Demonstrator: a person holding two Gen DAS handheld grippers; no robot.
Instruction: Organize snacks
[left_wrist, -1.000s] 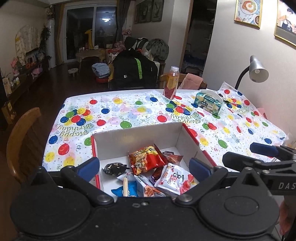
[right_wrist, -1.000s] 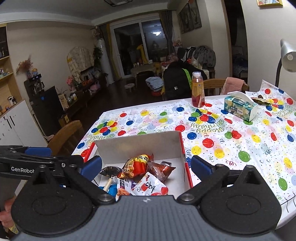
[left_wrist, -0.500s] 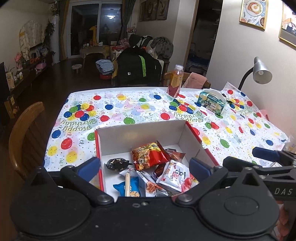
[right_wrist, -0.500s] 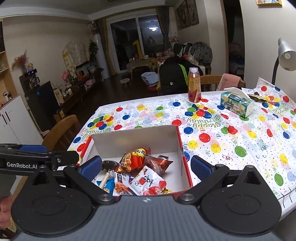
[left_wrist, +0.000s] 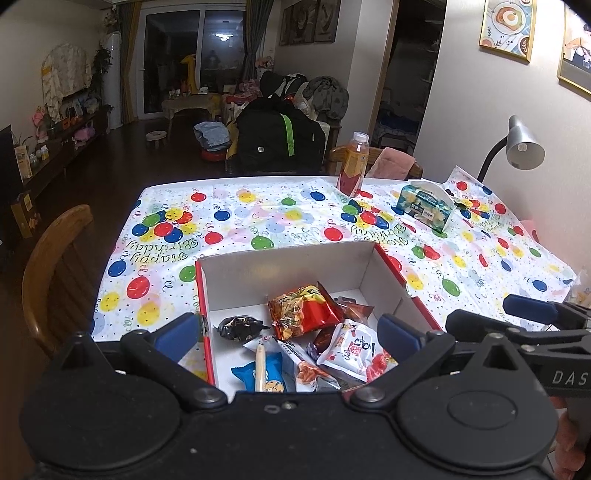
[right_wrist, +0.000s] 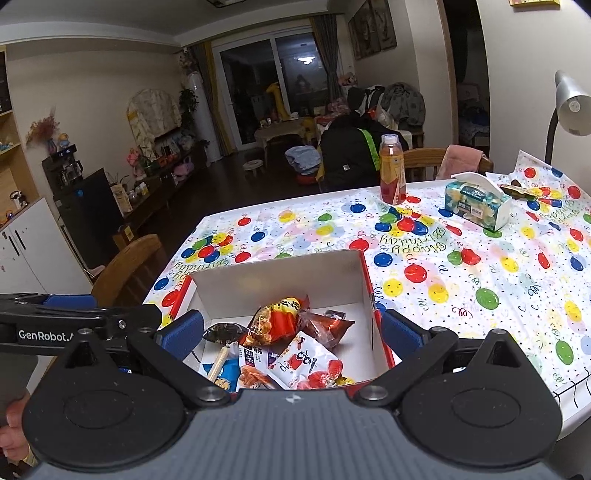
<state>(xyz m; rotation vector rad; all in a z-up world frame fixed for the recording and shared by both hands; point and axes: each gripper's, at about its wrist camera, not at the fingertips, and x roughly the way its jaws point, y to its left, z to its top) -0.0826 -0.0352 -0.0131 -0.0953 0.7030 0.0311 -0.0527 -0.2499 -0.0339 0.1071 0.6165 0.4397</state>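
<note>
Left wrist view looks down over the left gripper (left_wrist: 288, 330), whose blue pads stand wide apart with nothing between them, hovering at the near edge of the red-rimmed box (left_wrist: 389, 264). All the snacks in sight lie inside that box, loosely heaped toward its near side: an orange-red packet (left_wrist: 301, 312), a small black wrapped sweet (left_wrist: 240, 326), a white packet with red print (left_wrist: 351, 345), a blue wrapper (left_wrist: 271, 376) with a pale stick (left_wrist: 260, 365) lying across it, and a dark reddish pouch (left_wrist: 352, 310) tucked behind the orange one. No loose snack shows on the balloon tablecloth (left_wrist: 236, 221); only a drink bottle (left_wrist: 354, 164) and a tissue pack (left_wrist: 424, 205) stand at the far side, well apart from the box. I judge the gathering to be done or nearly so, with at most some tidying of the heap left, though the box's nearest corner is hidden by the gripper bodies. From the right wrist view, the right gripper (right_wrist: 291, 332) is likewise spread open and empty, held level over the same near edge and pointing along the table, just beside the left one; a hand (right_wrist: 13, 432) shows at the lower left edge. Neither claw touches a packet
</note>
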